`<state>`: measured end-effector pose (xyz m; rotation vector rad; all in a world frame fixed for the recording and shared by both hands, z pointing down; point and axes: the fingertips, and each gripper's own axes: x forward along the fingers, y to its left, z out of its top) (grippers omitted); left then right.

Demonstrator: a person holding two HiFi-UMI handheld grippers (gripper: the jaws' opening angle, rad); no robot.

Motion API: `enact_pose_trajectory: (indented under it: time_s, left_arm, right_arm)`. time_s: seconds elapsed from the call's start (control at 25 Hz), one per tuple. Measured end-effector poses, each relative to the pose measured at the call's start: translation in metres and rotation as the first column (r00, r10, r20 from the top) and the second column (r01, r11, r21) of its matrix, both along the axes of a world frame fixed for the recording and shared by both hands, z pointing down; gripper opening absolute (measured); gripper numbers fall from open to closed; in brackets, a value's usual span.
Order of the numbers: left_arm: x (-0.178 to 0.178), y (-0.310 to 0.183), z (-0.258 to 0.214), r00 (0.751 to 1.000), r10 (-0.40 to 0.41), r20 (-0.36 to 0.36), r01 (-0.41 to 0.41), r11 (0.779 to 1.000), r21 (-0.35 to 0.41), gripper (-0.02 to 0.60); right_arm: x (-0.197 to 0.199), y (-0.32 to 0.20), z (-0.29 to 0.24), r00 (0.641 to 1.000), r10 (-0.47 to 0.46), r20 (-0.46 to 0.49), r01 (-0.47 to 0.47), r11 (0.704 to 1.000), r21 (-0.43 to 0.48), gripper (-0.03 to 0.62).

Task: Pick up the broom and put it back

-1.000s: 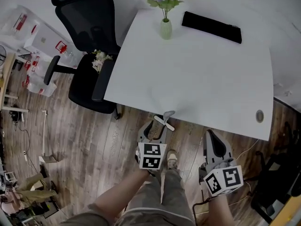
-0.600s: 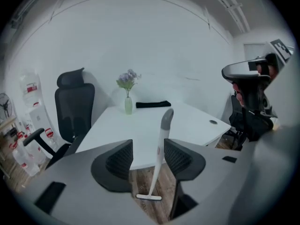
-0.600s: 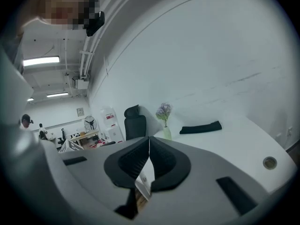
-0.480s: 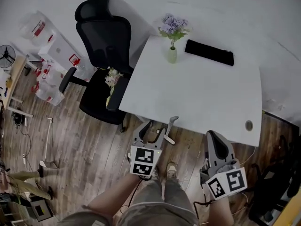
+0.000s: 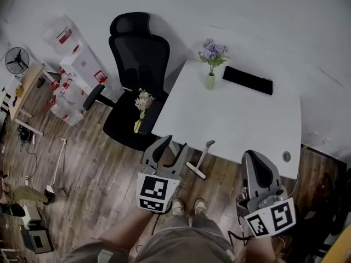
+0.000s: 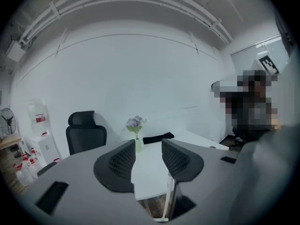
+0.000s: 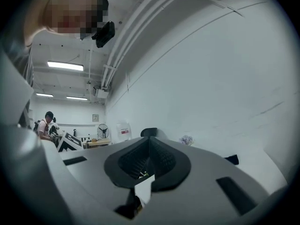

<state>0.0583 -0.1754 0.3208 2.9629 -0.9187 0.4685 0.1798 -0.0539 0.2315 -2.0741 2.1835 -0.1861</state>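
Wooden floor (image 5: 98, 169) held the broom (image 5: 200, 159), seemingly leaning on the table (image 5: 247, 130) — a nudge could topple it. Beside it the left gripper (image 5: 174, 143) was empty, jaws apart, just narrowing; the right gripper (image 5: 256, 156) was closed, empty.

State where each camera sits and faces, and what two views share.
Head view: on the person's head, facing steeply down at the white table and floor; legs, left gripper and right gripper show.
Left gripper view: on the left gripper, facing nearly level across the table; its empty jaws, apart, have just been closing.
Right gripper view: on the right gripper, facing level along the wall; its jaws are together.
Shared: head and left gripper views both show vase and chair.
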Motion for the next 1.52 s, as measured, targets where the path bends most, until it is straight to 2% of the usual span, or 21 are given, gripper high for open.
enact_pose_trajectory:
  time_s: [0.28,0.4,0.6,0.8,1.12,1.52]
  left_arm:
    - [-0.028,0.014,-0.072,0.998,0.003,-0.062,0.005,0.992,0.122,0.155]
    - [-0.04,0.018,-0.089,0.997,-0.001,-0.083,0.013,0.989,0.148,0.146]
    - [-0.056,0.03,-0.094,0.996,0.006,-0.09,0.007,0.99,0.143,0.084]
    - [-0.073,0.04,-0.087,0.997,-0.004,-0.079,0.014,0.992,0.129,0.026]
    - [-0.077,0.043,-0.088,0.997,-0.014,-0.077,0.024,0.991,0.13,0.017]
    - [-0.079,0.038,-0.09,0.994,-0.03,-0.107,0.042,0.993,0.113,0.015]
  right_arm:
    - [-0.024,0.009,-0.035,0.996,-0.037,-0.081,0.041,0.998,0.045,0.031]
    - [-0.035,0.011,-0.044,0.993,-0.063,-0.101,0.068,0.996,0.054,0.03]
    - [-0.052,0.02,-0.052,0.979,-0.104,-0.177,0.114,0.992,0.052,0.03]
    - [-0.064,0.023,-0.048,0.975,-0.138,-0.171,0.146,0.989,0.035,0.029]
    - [-0.07,0.018,-0.043,0.973,-0.158,-0.168,0.162,0.987,0.011,0.029]
    - [-0.054,0.013,-0.036,0.98,-0.107,-0.166,0.109,0.994,0.001,0.029]
